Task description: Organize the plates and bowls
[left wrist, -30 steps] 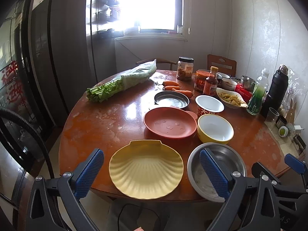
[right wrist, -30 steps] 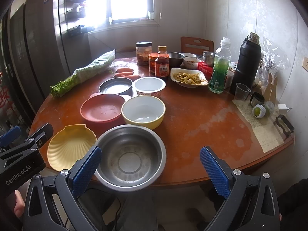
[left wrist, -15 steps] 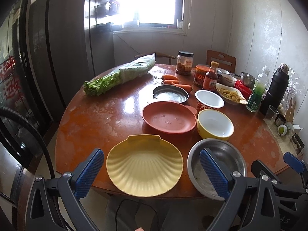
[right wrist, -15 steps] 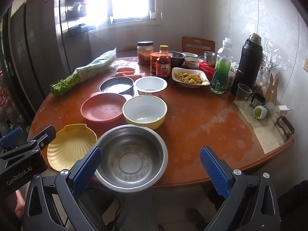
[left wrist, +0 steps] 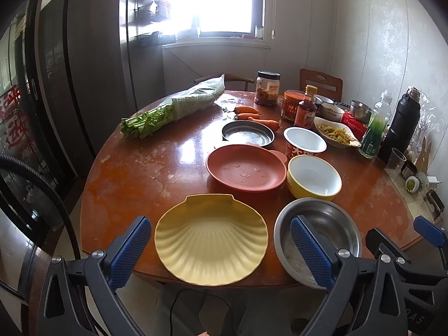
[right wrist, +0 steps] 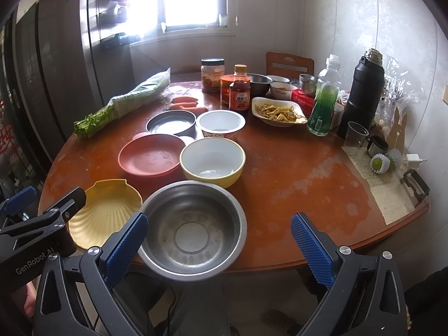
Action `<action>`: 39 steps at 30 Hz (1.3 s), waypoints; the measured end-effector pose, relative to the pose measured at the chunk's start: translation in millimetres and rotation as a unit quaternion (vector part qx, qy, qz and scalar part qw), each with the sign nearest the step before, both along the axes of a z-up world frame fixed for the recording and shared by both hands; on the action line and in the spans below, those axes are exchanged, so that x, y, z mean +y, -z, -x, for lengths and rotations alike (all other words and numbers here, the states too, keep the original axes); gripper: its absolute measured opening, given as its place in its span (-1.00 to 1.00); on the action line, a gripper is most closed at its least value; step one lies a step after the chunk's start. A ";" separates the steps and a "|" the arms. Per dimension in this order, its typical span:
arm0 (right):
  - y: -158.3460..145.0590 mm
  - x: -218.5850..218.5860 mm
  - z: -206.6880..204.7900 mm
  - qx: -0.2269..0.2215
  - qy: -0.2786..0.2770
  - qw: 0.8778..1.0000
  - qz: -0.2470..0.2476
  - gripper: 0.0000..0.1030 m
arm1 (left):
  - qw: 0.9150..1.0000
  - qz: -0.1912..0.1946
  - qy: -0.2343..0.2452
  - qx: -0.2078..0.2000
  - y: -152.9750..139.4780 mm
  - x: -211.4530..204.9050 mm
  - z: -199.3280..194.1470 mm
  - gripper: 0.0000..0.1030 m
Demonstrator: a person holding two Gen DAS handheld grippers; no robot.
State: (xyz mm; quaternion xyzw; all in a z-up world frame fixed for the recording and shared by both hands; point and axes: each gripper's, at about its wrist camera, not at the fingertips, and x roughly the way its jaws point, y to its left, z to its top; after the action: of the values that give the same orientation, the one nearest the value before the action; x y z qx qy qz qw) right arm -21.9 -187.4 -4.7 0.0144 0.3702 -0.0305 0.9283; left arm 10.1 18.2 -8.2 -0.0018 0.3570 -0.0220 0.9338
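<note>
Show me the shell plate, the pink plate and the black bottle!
shell plate [left wrist: 210, 239]: left wrist view, on the ribbed middle of its dish.
pink plate [right wrist: 152, 159]: right wrist view, on its flat inner bottom.
black bottle [right wrist: 361, 98]: right wrist view, on the middle of its dark body.

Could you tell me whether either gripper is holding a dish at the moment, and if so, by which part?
Nothing is held: the left gripper and right gripper are both open, short of the table.

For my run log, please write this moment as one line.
phase: approach | left gripper: open, before yellow shell plate | right gripper: open, before steel bowl | held: nothing | stacked: nothing
</note>
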 end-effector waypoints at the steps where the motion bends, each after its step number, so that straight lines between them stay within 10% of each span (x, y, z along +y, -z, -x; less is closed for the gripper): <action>1: -0.4 0.5 0.1 0.000 0.000 1.000 0.001 0.98 | 1.000 -0.001 0.000 -0.001 -0.1 0.0 0.3 0.95; 17: -4.1 9.7 -10.4 0.004 -0.012 1.000 -0.006 0.98 | 1.000 -0.010 0.017 -0.005 -0.1 19.3 -2.1 0.90; 30: 10.1 46.2 -22.3 0.043 -0.122 0.972 -0.194 0.97 | 0.997 -0.030 0.058 0.037 40.7 94.3 -26.9 0.72; 39: 30.1 102.0 -18.5 0.074 -0.160 0.968 -0.177 0.87 | 0.992 -0.041 0.117 0.034 55.0 106.2 -39.4 0.66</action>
State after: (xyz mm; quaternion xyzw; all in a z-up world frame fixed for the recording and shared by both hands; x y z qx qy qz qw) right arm -3.4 -85.5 -34.8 0.1168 0.4352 0.1831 0.8738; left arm 49.5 124.4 -63.2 0.0774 0.3872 -0.1166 0.9113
